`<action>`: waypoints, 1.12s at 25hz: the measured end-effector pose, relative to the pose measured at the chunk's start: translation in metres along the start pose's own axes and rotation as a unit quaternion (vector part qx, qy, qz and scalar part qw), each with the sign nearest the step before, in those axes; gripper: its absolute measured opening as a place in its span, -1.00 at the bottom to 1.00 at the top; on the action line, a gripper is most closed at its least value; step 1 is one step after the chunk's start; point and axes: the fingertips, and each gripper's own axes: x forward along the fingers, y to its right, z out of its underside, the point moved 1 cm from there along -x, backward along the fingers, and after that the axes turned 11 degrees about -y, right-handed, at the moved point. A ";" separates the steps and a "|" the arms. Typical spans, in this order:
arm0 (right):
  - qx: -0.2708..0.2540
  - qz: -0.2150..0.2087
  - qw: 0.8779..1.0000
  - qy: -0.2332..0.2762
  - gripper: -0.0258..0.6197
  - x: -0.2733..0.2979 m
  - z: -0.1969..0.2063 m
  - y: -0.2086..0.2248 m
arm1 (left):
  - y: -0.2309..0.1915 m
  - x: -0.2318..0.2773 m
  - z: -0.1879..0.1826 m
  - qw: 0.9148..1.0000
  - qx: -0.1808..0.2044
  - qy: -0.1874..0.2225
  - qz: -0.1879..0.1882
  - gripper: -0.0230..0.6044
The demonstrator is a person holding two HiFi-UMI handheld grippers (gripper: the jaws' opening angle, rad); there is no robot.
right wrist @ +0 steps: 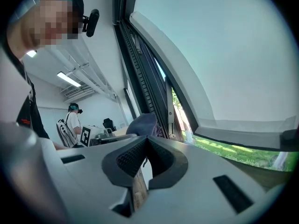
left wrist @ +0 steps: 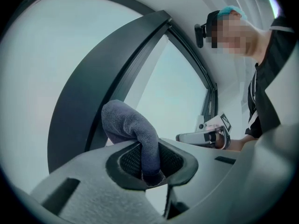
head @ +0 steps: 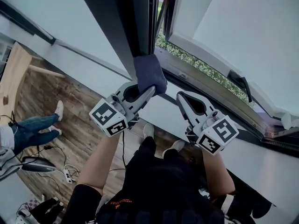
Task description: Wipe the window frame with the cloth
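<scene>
Cloth [head: 149, 73]: dark blue-grey wad, pressed on the dark upright of the window frame [head: 122, 27].
Left gripper [head: 142, 93]: jaws clenched on the cloth's tail.
Right gripper [head: 182, 99]: jaws closed together, nothing between them — idle beside the left.
Technique: probably firm, even strokes along the upright — the narrow grip could slip.

Window frame [head: 119, 27] top cut off; cloth [left wrist: 135, 134] end hidden between fingers [left wrist: 86, 185].
</scene>
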 end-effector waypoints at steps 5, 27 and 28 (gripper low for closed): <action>-0.013 -0.002 1.000 0.017 -0.91 -0.008 -0.018 -0.006 | 0.018 -0.003 -0.049 0.999 0.038 0.027 0.009 -0.73; -0.083 -0.023 0.989 0.121 -0.91 -0.059 -0.117 -0.047 | 0.090 -0.024 -0.234 0.963 0.246 0.106 0.012 -0.73; -0.082 -0.025 0.989 0.124 -0.91 -0.061 -0.119 -0.048 | 0.091 -0.025 -0.241 0.961 0.253 0.109 0.010 -0.73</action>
